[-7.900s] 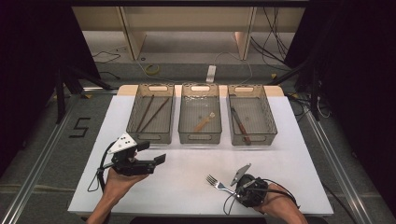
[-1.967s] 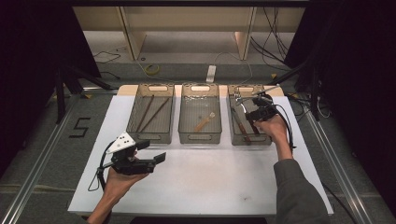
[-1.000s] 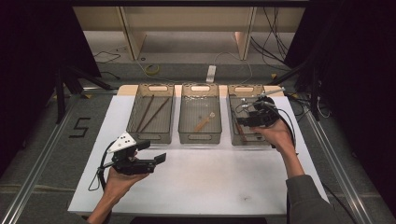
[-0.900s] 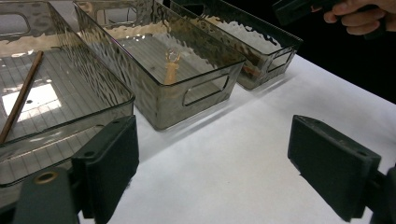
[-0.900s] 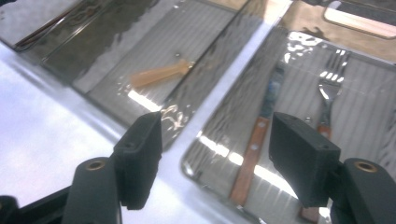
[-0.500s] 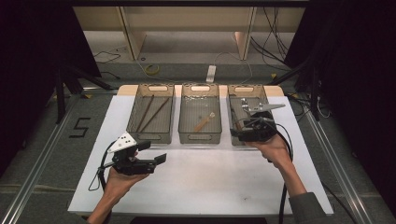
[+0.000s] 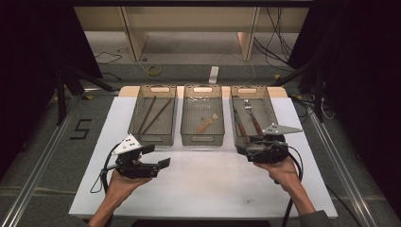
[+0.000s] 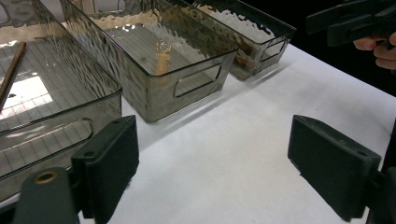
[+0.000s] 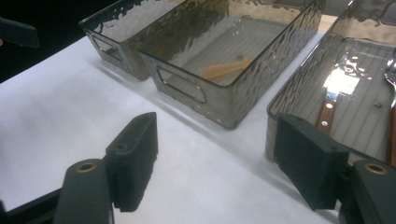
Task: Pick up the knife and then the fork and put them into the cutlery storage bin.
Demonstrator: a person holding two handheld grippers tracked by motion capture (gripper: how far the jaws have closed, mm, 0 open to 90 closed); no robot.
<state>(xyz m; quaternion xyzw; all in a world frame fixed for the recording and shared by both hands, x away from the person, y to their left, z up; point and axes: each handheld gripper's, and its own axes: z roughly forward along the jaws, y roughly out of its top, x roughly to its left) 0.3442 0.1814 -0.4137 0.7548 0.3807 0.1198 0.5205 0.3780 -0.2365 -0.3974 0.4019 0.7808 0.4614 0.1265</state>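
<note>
Three smoky clear bins stand in a row at the far side of the white table (image 7: 208, 179). The right bin (image 7: 272, 113) holds a metal fork (image 7: 248, 106) and a wood-handled knife (image 7: 239, 124) (image 9: 327, 112). My right gripper (image 7: 246, 150) (image 9: 215, 154) hovers by that bin's near end. Its jaws have just been opening and stand open with nothing between them. My left gripper (image 7: 158, 156) (image 8: 212, 163) is open and empty over the table, in front of the left bin (image 7: 142, 137).
A wooden spoon (image 7: 207, 124) (image 8: 161, 58) (image 9: 224, 69) lies in the middle bin (image 7: 202, 139). Two brown sticks (image 7: 151, 115) lie in the left bin. Bare white table stretches between the two grippers. Cables trail off the table's near edge.
My right gripper has drawn back from over the right bin to its near end, a little lower. The fork it carried earlier now lies in that bin. The left gripper has not moved.
</note>
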